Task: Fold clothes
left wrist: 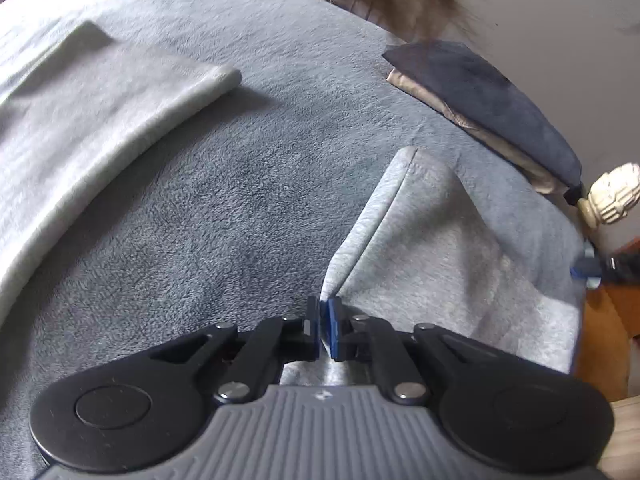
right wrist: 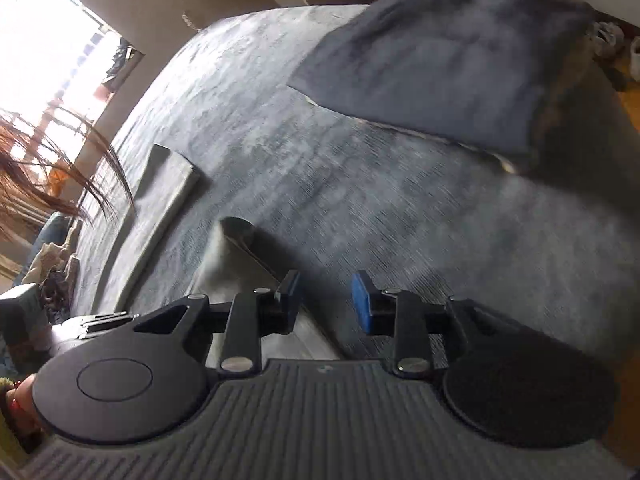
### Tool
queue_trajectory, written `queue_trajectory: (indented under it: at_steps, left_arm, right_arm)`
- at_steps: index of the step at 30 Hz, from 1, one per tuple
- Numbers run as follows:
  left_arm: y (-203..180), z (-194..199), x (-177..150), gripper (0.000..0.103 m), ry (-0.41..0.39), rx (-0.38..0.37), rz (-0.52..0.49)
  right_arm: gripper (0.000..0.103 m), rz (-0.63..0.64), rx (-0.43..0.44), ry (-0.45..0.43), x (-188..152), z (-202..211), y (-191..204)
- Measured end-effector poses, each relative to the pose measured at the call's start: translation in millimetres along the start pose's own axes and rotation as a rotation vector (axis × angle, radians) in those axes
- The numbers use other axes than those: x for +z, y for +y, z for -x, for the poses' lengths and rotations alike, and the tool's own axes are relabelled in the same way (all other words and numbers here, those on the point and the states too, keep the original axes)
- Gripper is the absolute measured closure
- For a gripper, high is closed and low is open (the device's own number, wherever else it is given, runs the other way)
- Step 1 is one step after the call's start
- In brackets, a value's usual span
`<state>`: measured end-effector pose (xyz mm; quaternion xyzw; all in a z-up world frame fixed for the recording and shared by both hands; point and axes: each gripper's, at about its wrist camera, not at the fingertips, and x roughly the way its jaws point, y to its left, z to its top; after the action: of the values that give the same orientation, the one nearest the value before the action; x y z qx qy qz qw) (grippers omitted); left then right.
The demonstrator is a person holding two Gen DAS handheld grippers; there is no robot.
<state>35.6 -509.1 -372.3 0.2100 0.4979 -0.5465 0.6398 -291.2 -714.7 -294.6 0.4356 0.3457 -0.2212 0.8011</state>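
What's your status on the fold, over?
Left gripper shut on grey garment. Right gripper open, nothing between the pads. Folded pale cloth and dark folded stack lie apart, not obstructing.

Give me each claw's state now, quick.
Left claw: closed, pinching the edge of the light grey garment.
Right claw: open, nothing pressed between its pads.
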Motion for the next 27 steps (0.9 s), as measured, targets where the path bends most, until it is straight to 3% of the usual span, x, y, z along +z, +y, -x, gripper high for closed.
queue_trajectory:
  at_steps: [1, 3, 5, 9, 11, 13, 14, 16, 17, 19, 22, 23, 27]
  left_arm:
    - [0, 1, 3, 0.09, 0.0, -0.014, 0.008]
    - [0, 4, 10, 0.06, -0.002, -0.042, 0.025]
    - [-3, 4, 16, 0.049, -0.018, -0.068, 0.034]
    - [-15, -11, 31, 0.048, -0.005, -0.074, 0.008]
    - [-19, -16, 36, 0.052, -0.007, -0.089, 0.006]
    - [-21, -17, 40, 0.087, -0.011, -0.113, 0.014]
    - [-22, -17, 42, 0.095, -0.012, -0.126, 0.018]
    - [-24, -16, 45, 0.096, -0.018, -0.161, 0.021]
    - [-27, -7, 45, 0.096, -0.027, -0.207, 0.007]
    - [-33, 10, 44, 0.096, -0.039, -0.301, -0.015]
    - [-33, 9, 38, 0.095, 0.006, -0.425, -0.018]
    - [-33, 3, 37, 0.095, 0.025, -0.441, -0.019]
    - [-30, -44, 34, 0.095, 0.072, -0.368, 0.0]
  right_arm:
    - [0.071, -0.039, -0.018, 0.007, -8, 8, -5]
    - [0.064, -0.129, -0.024, 0.02, -25, 20, -15]
    - [0.057, -0.219, -0.007, 0.029, -42, 27, -21]
    - [0.054, -0.335, 0.028, 0.063, -67, 17, -24]
    - [0.054, -0.374, 0.052, 0.066, -72, 5, -25]
    - [0.054, -0.407, 0.051, 0.06, -75, -6, -27]
    - [0.057, -0.429, 0.05, 0.051, -76, -11, -29]
    - [0.094, -0.467, 0.076, 0.015, -78, -10, -31]
    - [0.099, -0.485, 0.093, -0.005, -79, -9, -32]
    - [0.099, -0.504, 0.135, -0.05, -83, 7, -31]
    - [0.099, -0.531, 0.193, -0.1, -95, 47, -27]
    - [0.099, -0.548, 0.198, -0.107, -101, 59, -28]
    - [0.099, -0.609, 0.148, -0.107, -120, 78, -38]
